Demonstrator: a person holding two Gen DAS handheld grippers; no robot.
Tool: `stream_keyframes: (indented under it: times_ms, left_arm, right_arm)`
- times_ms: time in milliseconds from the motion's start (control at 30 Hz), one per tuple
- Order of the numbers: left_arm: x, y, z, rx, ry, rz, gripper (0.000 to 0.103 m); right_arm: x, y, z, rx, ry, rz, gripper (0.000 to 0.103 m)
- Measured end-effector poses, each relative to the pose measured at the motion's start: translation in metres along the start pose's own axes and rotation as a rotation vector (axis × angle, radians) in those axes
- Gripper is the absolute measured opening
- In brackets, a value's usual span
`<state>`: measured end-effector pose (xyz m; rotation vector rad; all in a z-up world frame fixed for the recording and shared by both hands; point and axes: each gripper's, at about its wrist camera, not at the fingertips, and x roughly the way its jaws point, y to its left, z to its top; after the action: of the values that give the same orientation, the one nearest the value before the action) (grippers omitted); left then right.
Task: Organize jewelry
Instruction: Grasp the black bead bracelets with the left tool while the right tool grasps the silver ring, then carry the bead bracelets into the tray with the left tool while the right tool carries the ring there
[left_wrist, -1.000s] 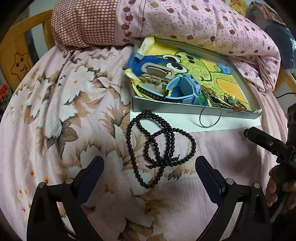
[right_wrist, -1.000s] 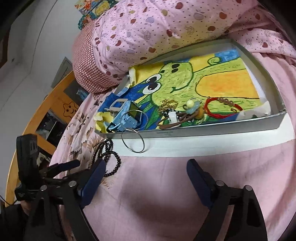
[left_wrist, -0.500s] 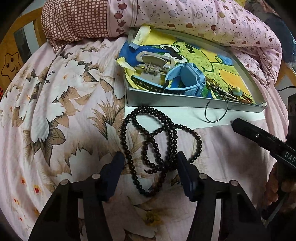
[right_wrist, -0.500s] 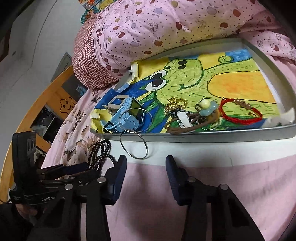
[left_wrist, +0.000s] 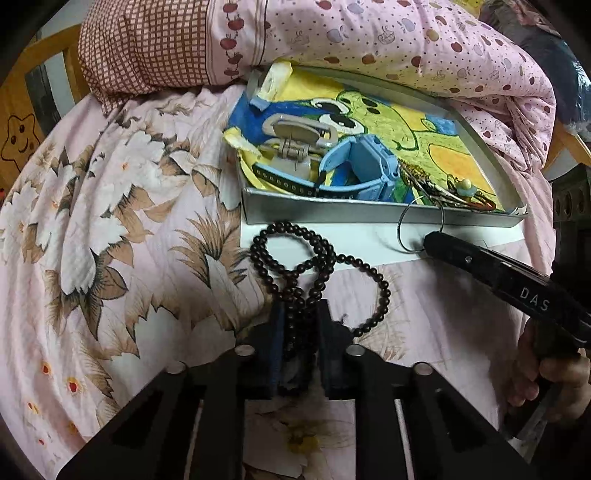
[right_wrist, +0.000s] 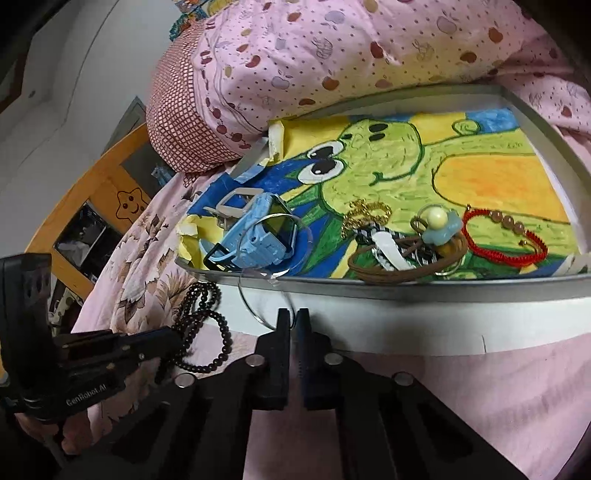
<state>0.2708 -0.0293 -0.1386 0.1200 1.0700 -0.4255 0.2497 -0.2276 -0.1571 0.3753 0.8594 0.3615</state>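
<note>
A black bead necklace (left_wrist: 314, 258) (right_wrist: 207, 317) lies looped on the flowered bedsheet in front of a grey metal tray (left_wrist: 332, 212) (right_wrist: 406, 291). My left gripper (left_wrist: 299, 321) (right_wrist: 166, 339) points steeply down; its jaws are closing and press on a bunch of the necklace's strands. A thin wire bangle (left_wrist: 399, 225) (right_wrist: 246, 308) leans against the tray's front wall. My right gripper (right_wrist: 294, 321) (left_wrist: 428, 240) is shut on the bangle's near edge. In the tray lie a blue watch (left_wrist: 362, 166) (right_wrist: 258, 236), a beige hair clip (left_wrist: 295, 140), a red cord bracelet (right_wrist: 506, 240) and a tangle of small pieces.
The tray holds a frog drawing and rests on a white board (left_wrist: 351, 243) on the bed. A pink spotted quilt (left_wrist: 369, 37) is heaped behind it. A yellow wooden bed frame (right_wrist: 110, 192) stands at the left. A person's hand (left_wrist: 554, 376) grips the right tool.
Both grippers went from wide open to shut. The left closed around the necklace strands after nearing them. The right moved in toward the tray and closed on the bangle.
</note>
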Motion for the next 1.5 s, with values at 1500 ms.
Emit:
stream_keyframes:
  times_ms: [1500]
  left_arm:
    - [-0.069,-0.086,0.111,0.043,-0.432,-0.099,0.004]
  right_arm:
    - [-0.100,-0.069,0.054,0.214,-0.311,-0.184,0.003]
